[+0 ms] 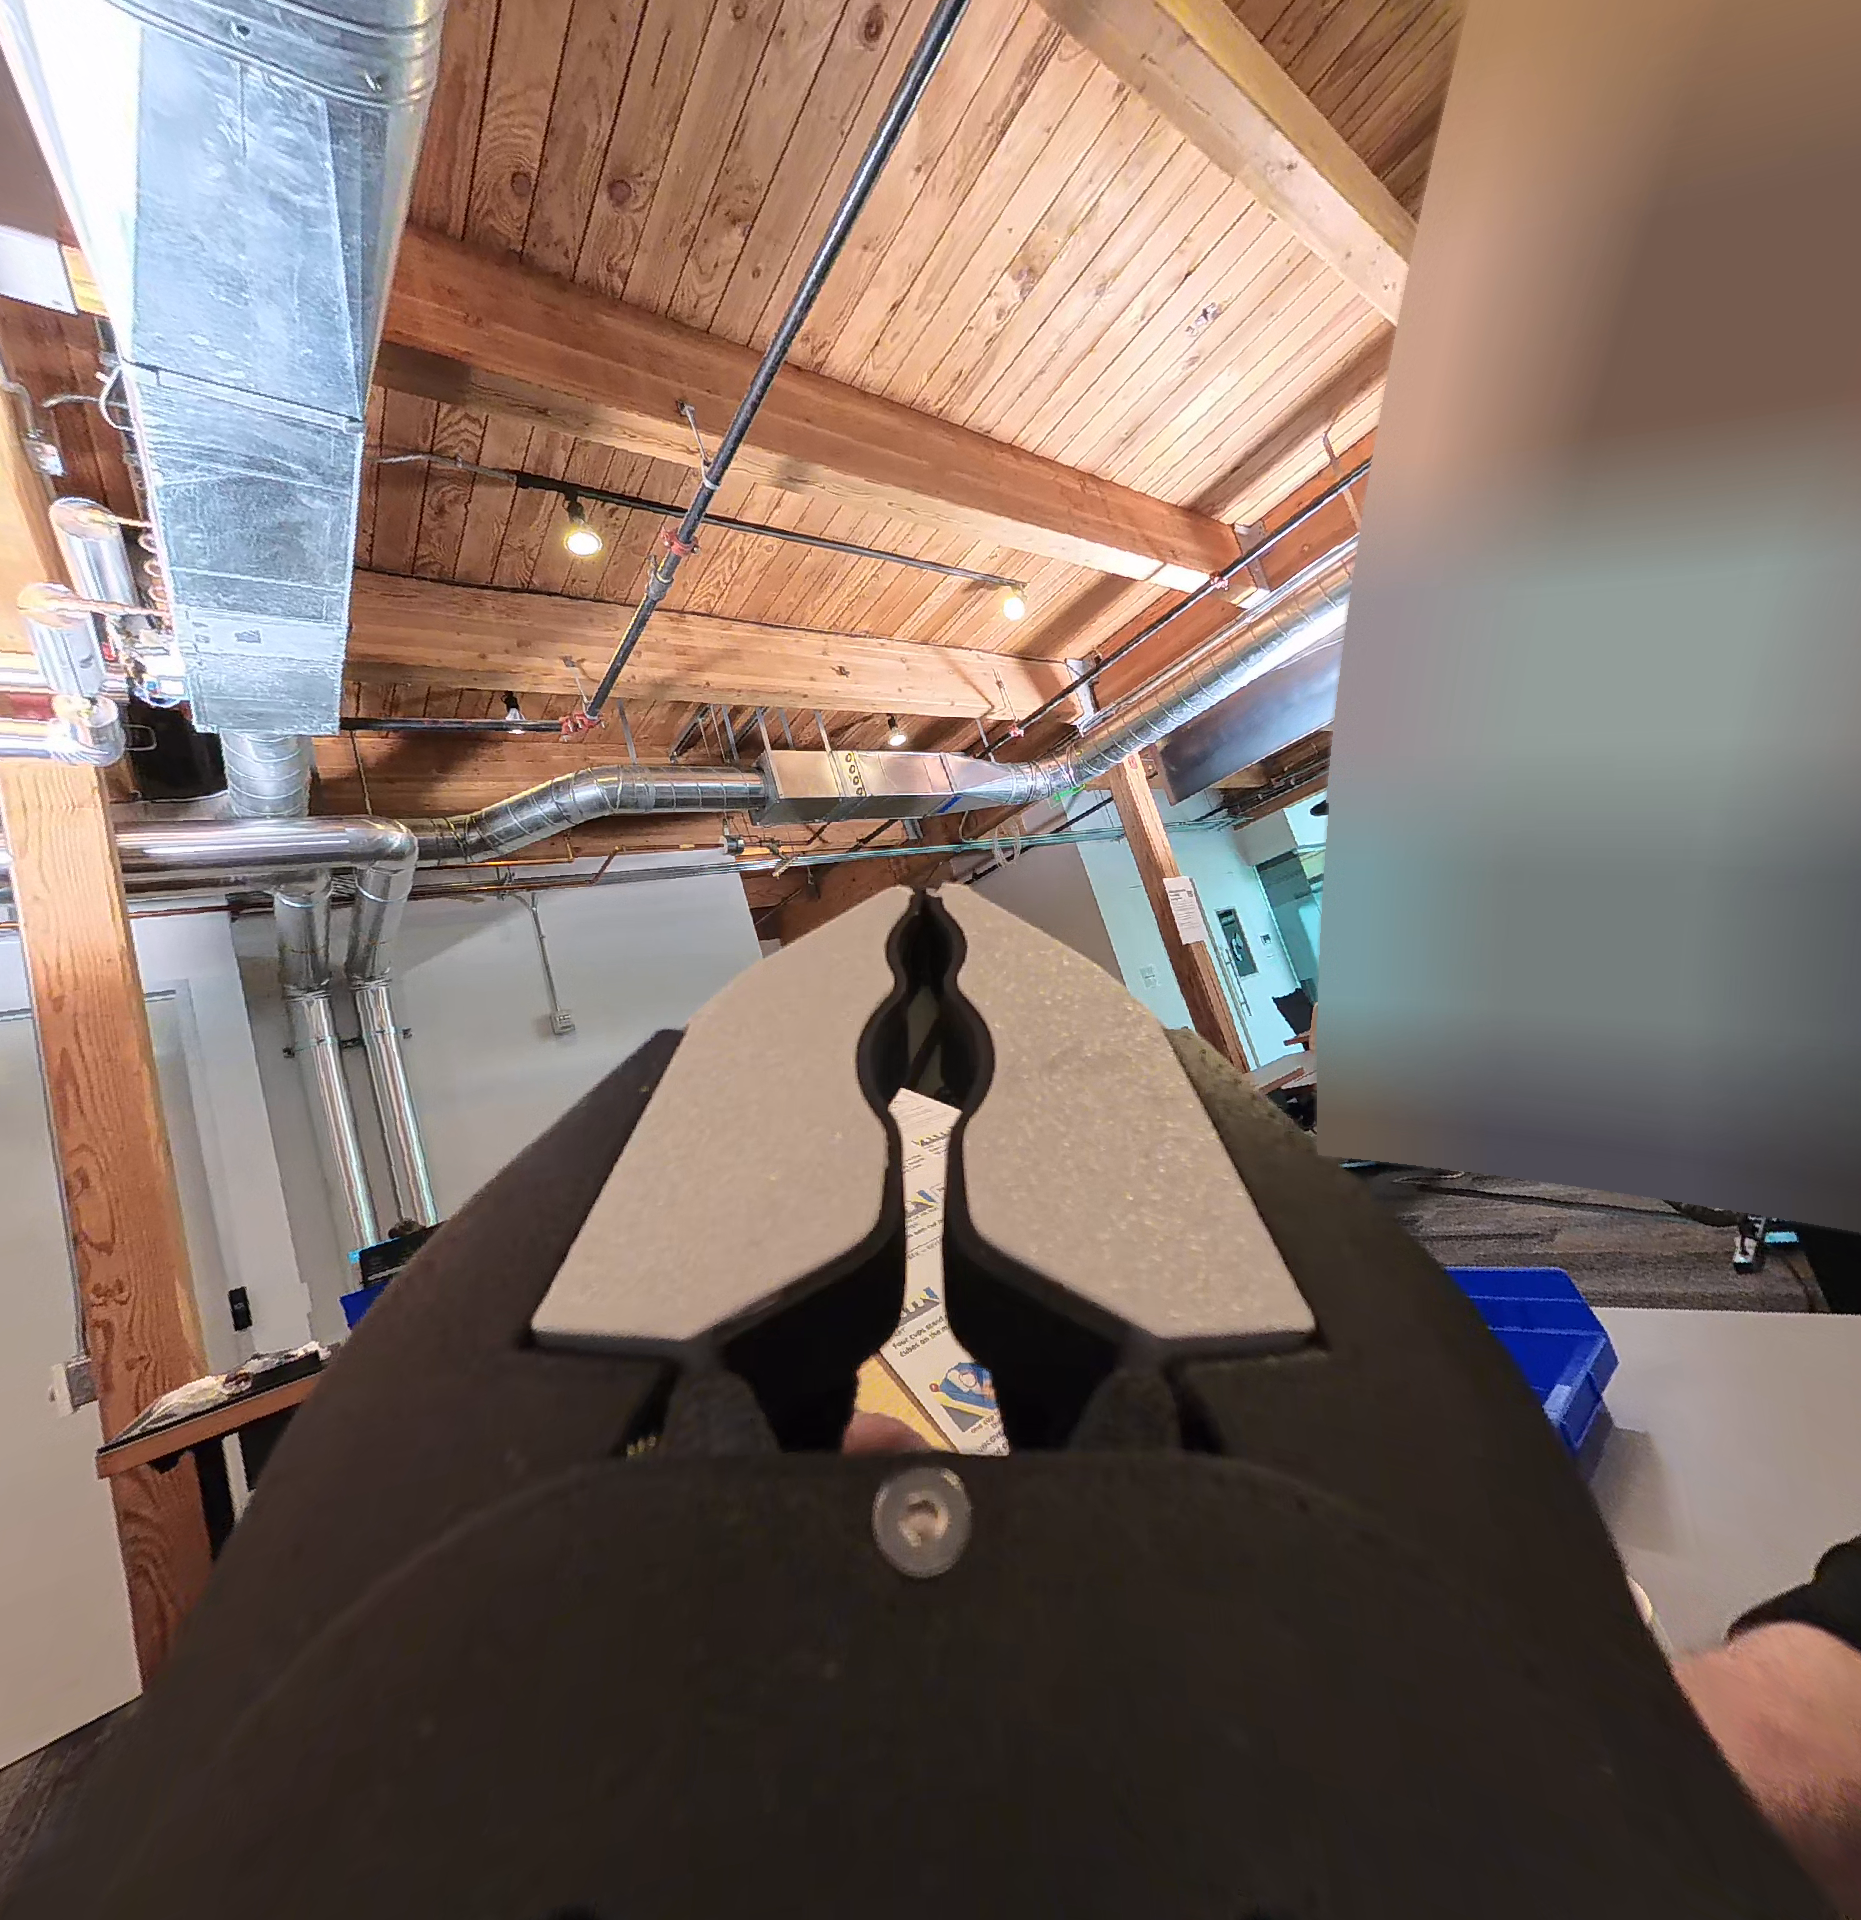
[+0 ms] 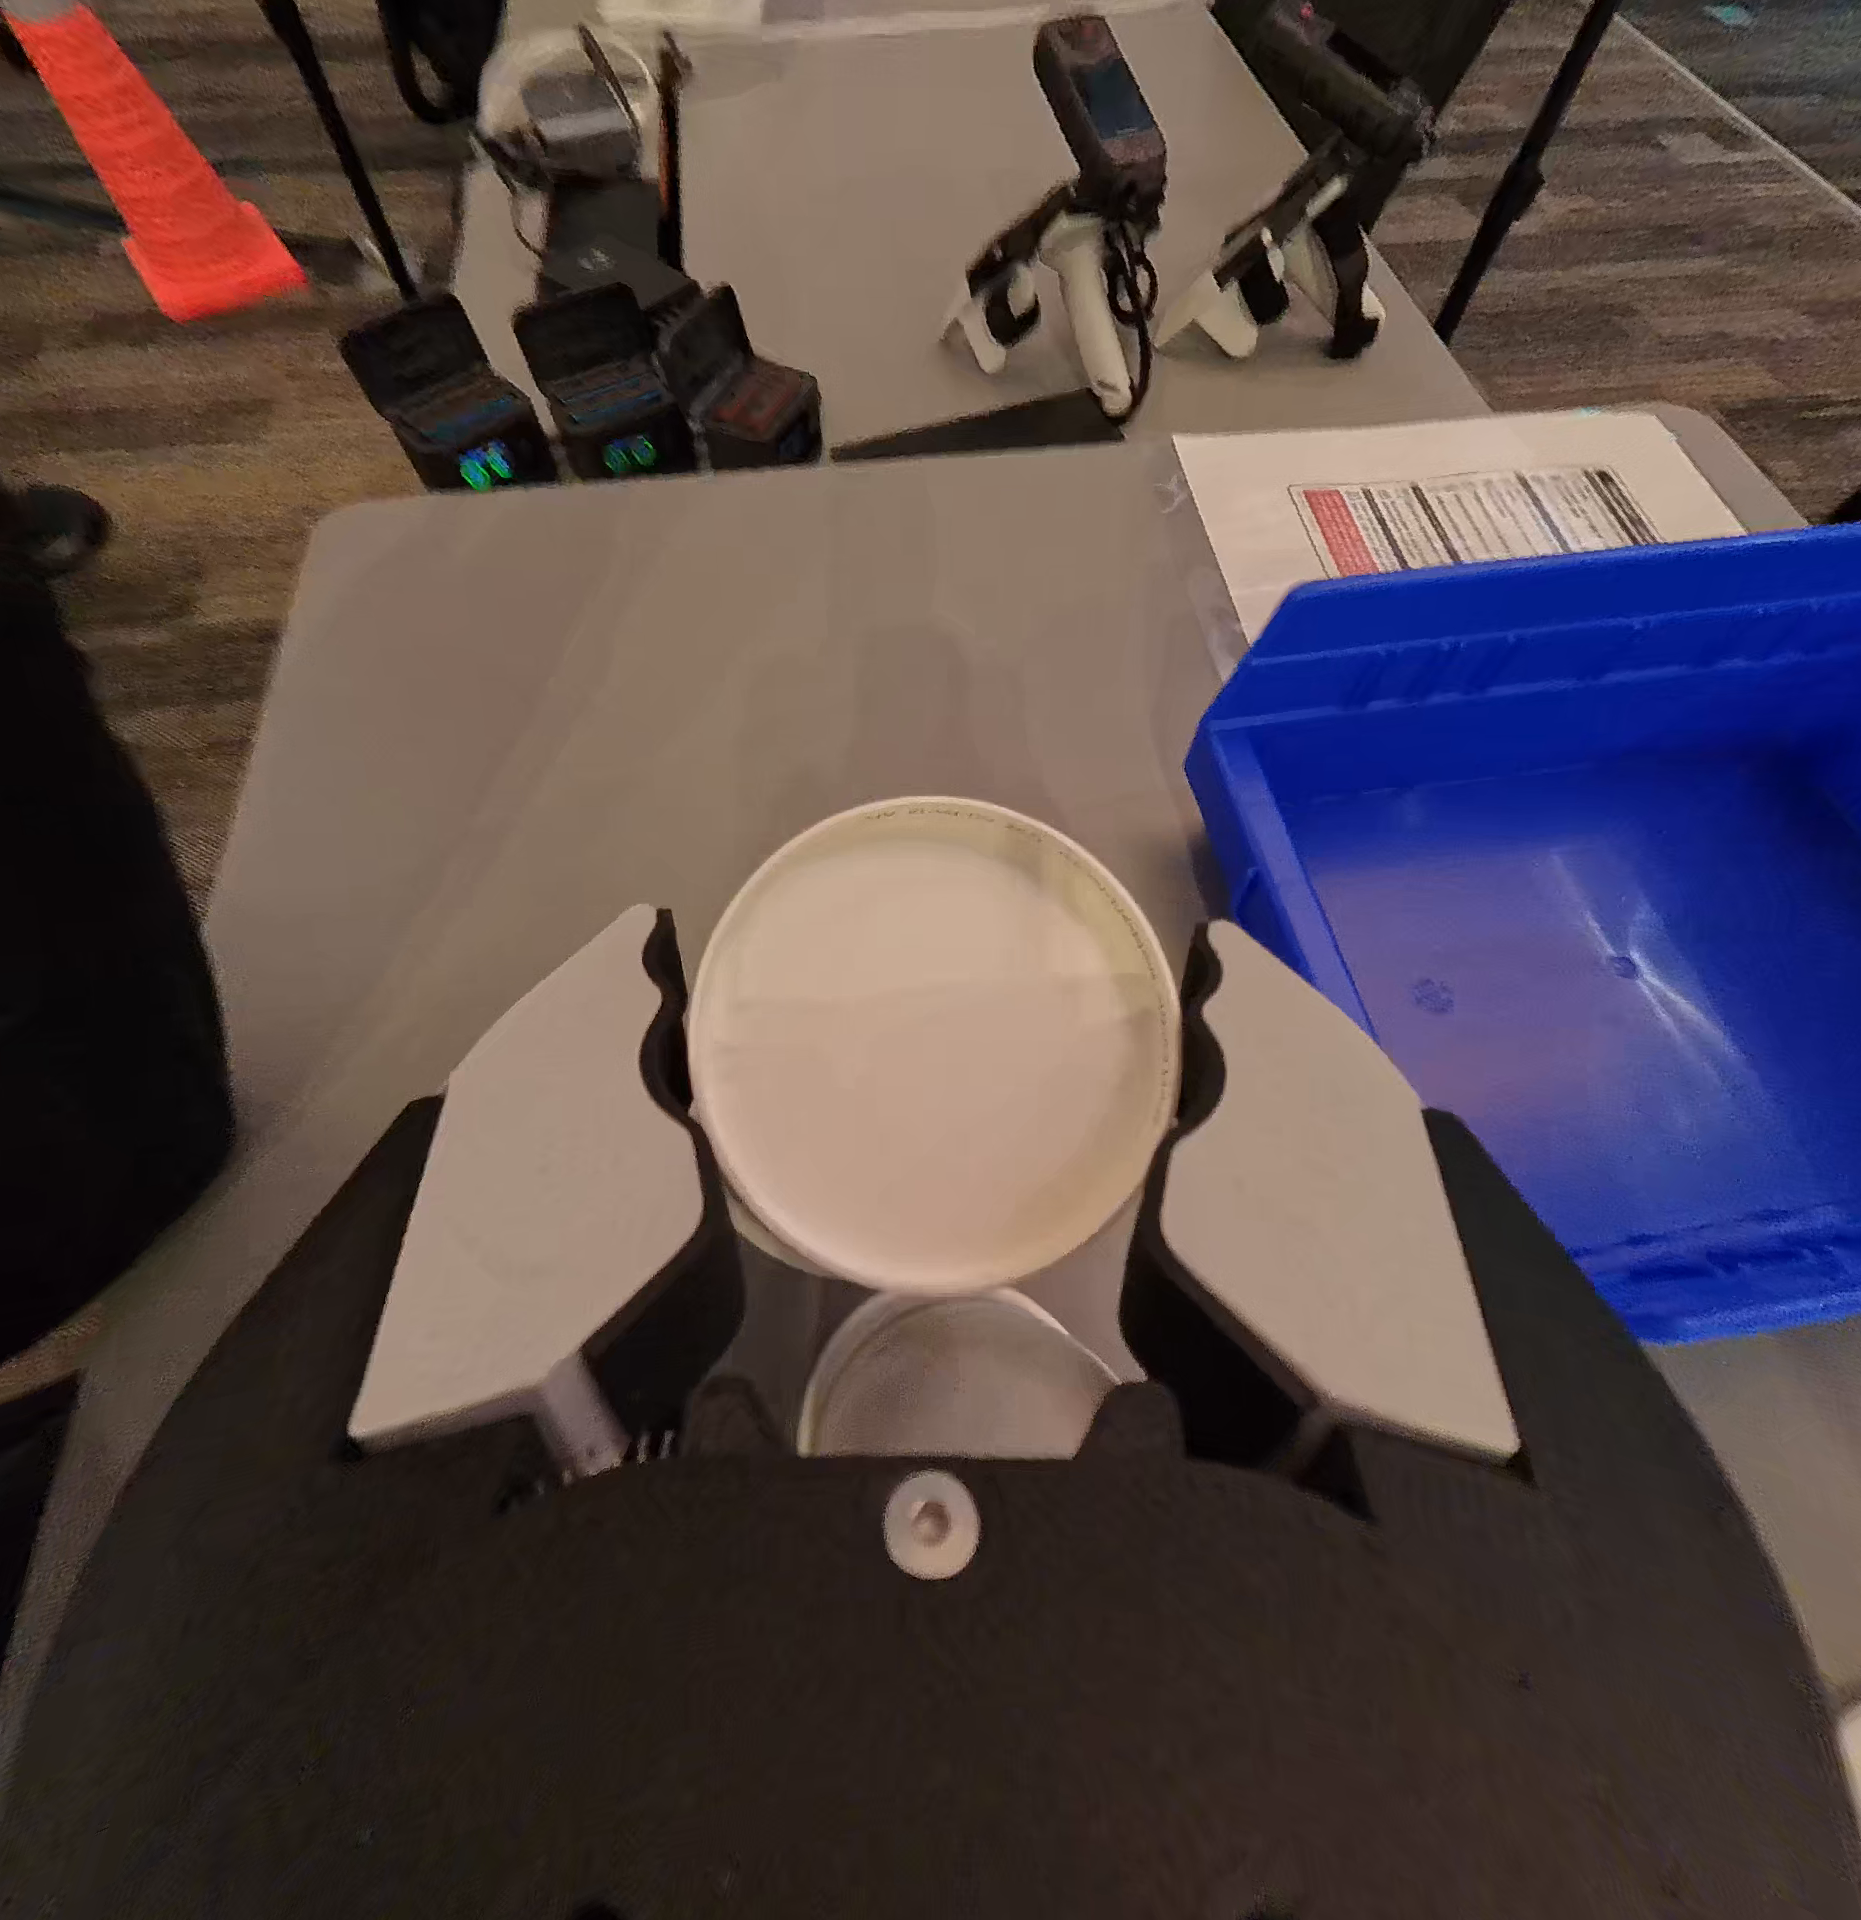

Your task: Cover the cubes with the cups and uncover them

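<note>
- Cup, white paper, upside down with its flat base facing the camera, sits above the grey table between the fingers of the right gripper, which pinch its sides.
- Second white cup shows just beneath it.
- It looks light and thin-walled, easily crushed; a gentle squeeze near the stiff base seems safest.
- Left gripper points at the ceiling, fingers pressed together, empty.
- Blue bin stands right of the cup; no cubes are visible.

Left wrist view: bright, sharp; ceiling spotlights glaring; wide-angle bending at edges. Right wrist view: dimmer, motion-blurred throughout; sheen on blue bin; soft shadows on grey bench.
</note>
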Tool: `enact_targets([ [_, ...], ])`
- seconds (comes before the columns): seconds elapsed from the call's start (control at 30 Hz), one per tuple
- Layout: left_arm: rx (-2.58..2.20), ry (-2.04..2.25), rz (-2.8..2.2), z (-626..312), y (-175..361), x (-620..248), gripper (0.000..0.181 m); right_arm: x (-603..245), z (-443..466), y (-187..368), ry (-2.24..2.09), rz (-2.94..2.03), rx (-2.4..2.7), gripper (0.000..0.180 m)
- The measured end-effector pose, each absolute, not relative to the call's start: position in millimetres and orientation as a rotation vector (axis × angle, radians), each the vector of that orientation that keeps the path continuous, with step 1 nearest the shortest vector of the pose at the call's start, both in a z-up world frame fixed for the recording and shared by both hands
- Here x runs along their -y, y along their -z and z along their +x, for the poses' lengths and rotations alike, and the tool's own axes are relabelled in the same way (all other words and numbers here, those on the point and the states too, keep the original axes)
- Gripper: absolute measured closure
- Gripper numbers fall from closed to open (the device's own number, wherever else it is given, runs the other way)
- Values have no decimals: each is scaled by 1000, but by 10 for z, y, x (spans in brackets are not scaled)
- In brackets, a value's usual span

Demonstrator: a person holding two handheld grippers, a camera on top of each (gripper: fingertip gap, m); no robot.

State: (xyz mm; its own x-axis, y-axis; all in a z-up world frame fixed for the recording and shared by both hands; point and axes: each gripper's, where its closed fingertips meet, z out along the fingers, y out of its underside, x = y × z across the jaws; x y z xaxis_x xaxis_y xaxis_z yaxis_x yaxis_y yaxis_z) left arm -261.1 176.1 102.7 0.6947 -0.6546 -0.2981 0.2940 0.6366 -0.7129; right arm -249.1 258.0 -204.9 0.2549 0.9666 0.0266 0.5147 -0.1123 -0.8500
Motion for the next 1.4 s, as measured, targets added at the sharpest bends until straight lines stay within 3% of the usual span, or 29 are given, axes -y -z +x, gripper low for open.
enact_targets([
  [0.1,-592,563,-690,-2591,-1020,-1765,181,-2630,-2468,2086,-644,-1749,1358,69],
  [0.17,-597,549,-696,-2583,-1015,-1769,181,-2613,-2442,2018,-673,-1742,1337,65],
  [0.47,-597,549,-698,-2582,-1014,-1776,181,-2611,-2137,1382,-780,-1639,1219,92],
  [0.73,-622,532,-726,-2491,-977,-1823,181,-2513,-1798,1015,-721,-1556,1213,101],
  [1.4,-1100,303,-973,-1385,-349,-2070,181,-2400,-12,1407,-501,-1758,1447,128],
])
